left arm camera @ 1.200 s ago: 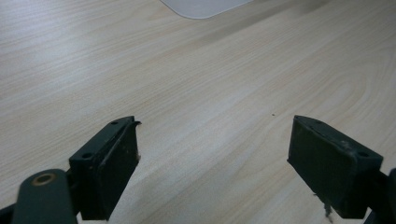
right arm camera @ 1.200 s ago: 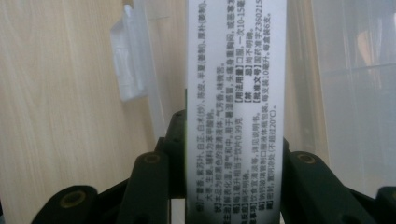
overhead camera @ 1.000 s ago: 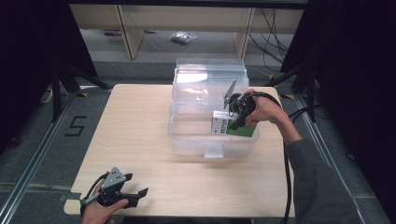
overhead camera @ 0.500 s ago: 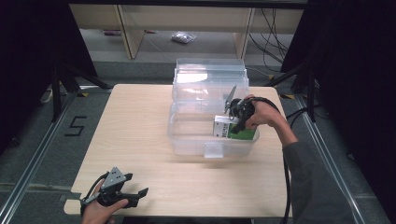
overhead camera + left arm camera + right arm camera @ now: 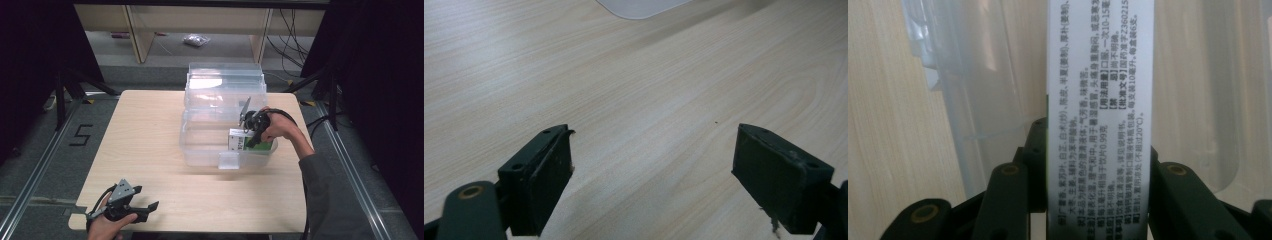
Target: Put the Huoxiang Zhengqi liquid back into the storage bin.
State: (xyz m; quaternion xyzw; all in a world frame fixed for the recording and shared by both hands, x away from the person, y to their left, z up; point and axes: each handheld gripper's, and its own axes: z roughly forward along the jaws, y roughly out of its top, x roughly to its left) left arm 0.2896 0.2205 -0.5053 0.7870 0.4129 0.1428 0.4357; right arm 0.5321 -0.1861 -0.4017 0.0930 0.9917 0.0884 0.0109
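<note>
Two grippers are mine here, one in each hand, over a pale wooden tabletop (image 5: 150, 130). My right gripper (image 5: 248, 134) reaches down into the near right part of a clear plastic storage bin (image 5: 205, 145) that stands on the far right half of the tabletop, its lid tipped up behind it. Those jaws are clamped on a small white and green printed carton (image 5: 239, 140), which sits low inside the bin against its front wall; in the right gripper view the carton's narrow white side (image 5: 1099, 110), covered in small black print, stands upright between my two jaws, with the bin's clear walls behind it. My left gripper (image 5: 142, 207) rests at the near left corner of the tabletop, well apart from the bin, its jaws spread wide with bare wood between them, and a corner of the bin (image 5: 641, 6) shows far ahead.
</note>
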